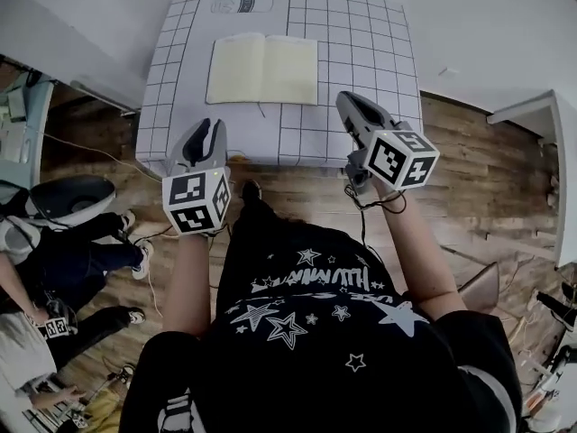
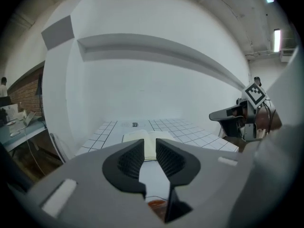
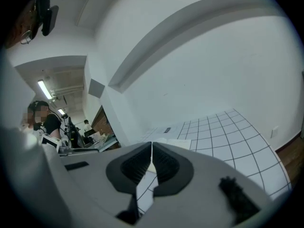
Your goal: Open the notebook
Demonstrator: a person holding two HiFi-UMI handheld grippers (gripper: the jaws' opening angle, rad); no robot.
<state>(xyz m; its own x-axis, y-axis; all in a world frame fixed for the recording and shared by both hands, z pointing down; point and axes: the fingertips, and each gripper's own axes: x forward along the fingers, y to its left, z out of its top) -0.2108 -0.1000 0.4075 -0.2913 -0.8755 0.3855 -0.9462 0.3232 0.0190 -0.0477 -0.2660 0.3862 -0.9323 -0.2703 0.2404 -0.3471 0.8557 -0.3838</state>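
The notebook (image 1: 262,69) lies open and flat on the white gridded table (image 1: 361,43), cream pages up, with a thin bookmark ribbon (image 1: 261,109) trailing off its near edge. Both grippers hang near the table's front edge, short of the book. My left gripper (image 1: 208,132) is open by a narrow gap with nothing in it; through that gap (image 2: 149,144) the notebook (image 2: 131,136) shows ahead. My right gripper (image 1: 348,105) is shut and empty, its jaws meeting at a thin slit (image 3: 152,145), and the notebook (image 3: 181,144) lies beyond it. The left gripper view also shows the right gripper (image 2: 232,115) at the right.
A printed label (image 1: 242,4) marks the table's far edge. White walls run behind and to the left of the table. Wooden floor (image 1: 469,197) spreads to the right, with a white cabinet (image 1: 550,142) beyond. Seated people (image 1: 54,242) and cables are at the lower left.
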